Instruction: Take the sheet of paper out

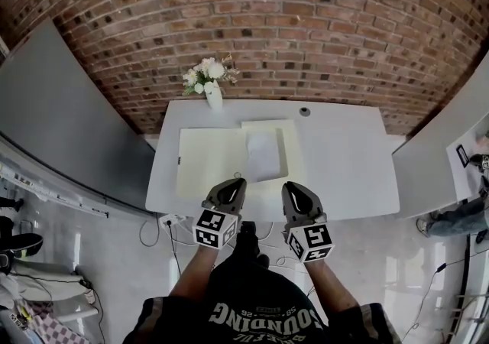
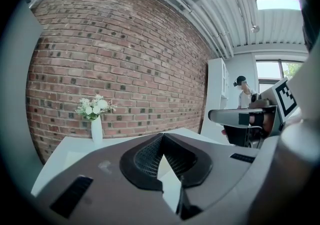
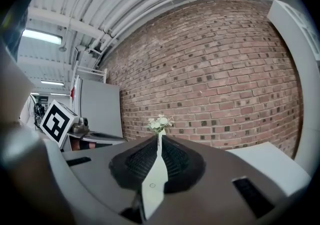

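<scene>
Grey partition [image 1: 53, 121]: stood along the left of the frame, apart from the table's left edge, and closed off that side.
Vase of flowers [image 1: 214, 95]: stood at the table's far edge, upper centre-left, behind the folder and clear of my likely path.
Open folder [image 1: 210, 159]: lay flat at the centre of the table [image 1: 344, 159], its cover spread to the left, which left the contents exposed.
Sheet of paper [image 1: 263, 155]: lay white and slightly askew on the folder's right half. It was uncovered, and its near edge faced me, so I judged that the easiest place to take hold.
Left gripper [image 1: 237, 180]: I held it at the table's near edge, just short of the folder. Its jaws were pressed together on nothing, and the tips met in the left gripper view [image 2: 163, 135].
Right gripper [image 1: 289, 186]: I held it just beside the left one, jaws likewise together and empty [image 3: 160, 136].
Small round object [image 1: 305, 111]: sat at the far edge, well apart from the sheet.
Open room: bare tabletop lay to the right of the folder.
</scene>
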The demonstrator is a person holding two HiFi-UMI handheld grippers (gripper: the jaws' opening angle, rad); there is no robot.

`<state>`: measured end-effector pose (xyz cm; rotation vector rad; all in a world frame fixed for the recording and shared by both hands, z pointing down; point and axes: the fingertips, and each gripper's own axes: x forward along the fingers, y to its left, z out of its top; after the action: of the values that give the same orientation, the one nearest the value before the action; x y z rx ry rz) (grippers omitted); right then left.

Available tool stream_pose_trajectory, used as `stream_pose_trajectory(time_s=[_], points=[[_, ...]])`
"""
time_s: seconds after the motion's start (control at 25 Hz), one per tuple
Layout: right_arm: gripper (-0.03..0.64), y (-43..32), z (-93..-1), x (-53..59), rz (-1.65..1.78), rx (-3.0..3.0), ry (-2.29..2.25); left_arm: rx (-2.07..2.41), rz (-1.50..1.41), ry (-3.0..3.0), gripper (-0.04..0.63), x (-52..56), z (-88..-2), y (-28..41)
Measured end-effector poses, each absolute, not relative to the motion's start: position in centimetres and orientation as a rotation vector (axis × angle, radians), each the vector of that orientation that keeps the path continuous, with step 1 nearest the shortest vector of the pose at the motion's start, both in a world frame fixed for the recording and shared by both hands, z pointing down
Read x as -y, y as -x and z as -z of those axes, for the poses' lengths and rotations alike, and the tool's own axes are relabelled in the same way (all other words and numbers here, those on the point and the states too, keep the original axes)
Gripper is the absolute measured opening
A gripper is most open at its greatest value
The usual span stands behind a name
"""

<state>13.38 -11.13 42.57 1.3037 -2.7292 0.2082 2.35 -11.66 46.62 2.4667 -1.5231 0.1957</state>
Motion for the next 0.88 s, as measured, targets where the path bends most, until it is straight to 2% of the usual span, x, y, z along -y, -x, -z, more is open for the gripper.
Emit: stream_pose_trajectory(time_s=[0.88], points=[[0.072,-10.8,-44.4,22.9,-0.234,2.695,-1.269,1.485,-0.207,-2.432,0.011,23.7,-49.1,-1.0]])
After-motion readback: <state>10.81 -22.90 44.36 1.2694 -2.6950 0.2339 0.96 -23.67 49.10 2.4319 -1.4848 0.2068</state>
